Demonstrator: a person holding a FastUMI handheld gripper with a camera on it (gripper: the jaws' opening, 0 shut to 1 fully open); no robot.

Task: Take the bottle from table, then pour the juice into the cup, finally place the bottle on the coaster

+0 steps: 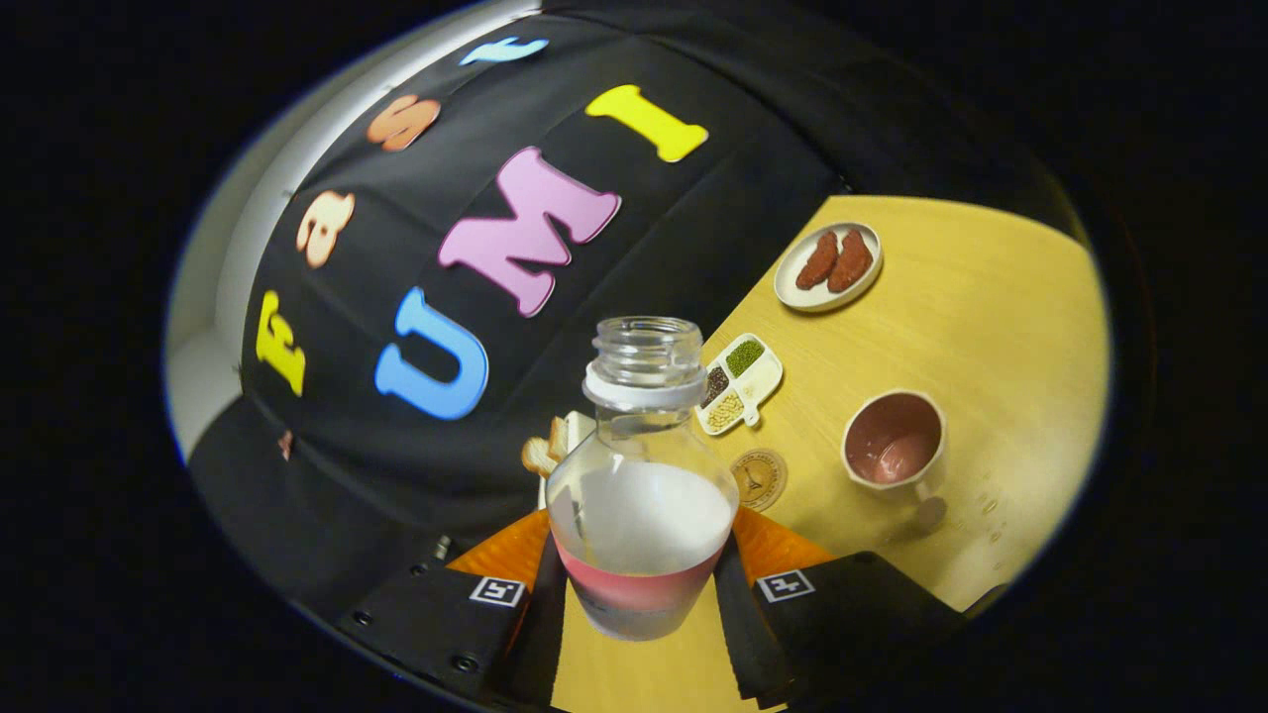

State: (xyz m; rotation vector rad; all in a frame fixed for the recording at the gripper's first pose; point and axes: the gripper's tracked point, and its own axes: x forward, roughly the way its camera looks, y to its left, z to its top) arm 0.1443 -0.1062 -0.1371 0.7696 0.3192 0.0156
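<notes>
Centrally, the jaws pinch one uncapped bottle [640, 495] of pink juice from both sides. Beyond it, on the yellow wooden table [1001, 297], lie one round coaster [761, 478], one cup [895, 442], one sectioned dish [741, 382] and one plate [828, 265], with bare wood beside them.

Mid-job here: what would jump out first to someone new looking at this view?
The open clear bottle stands out first, clamped between the gripper fingers, pink juice low inside and the whole view tilted. Beyond the fingers on the yellow table sits the cup, already holding pink juice. The round coaster lies between bottle and cup.
</notes>
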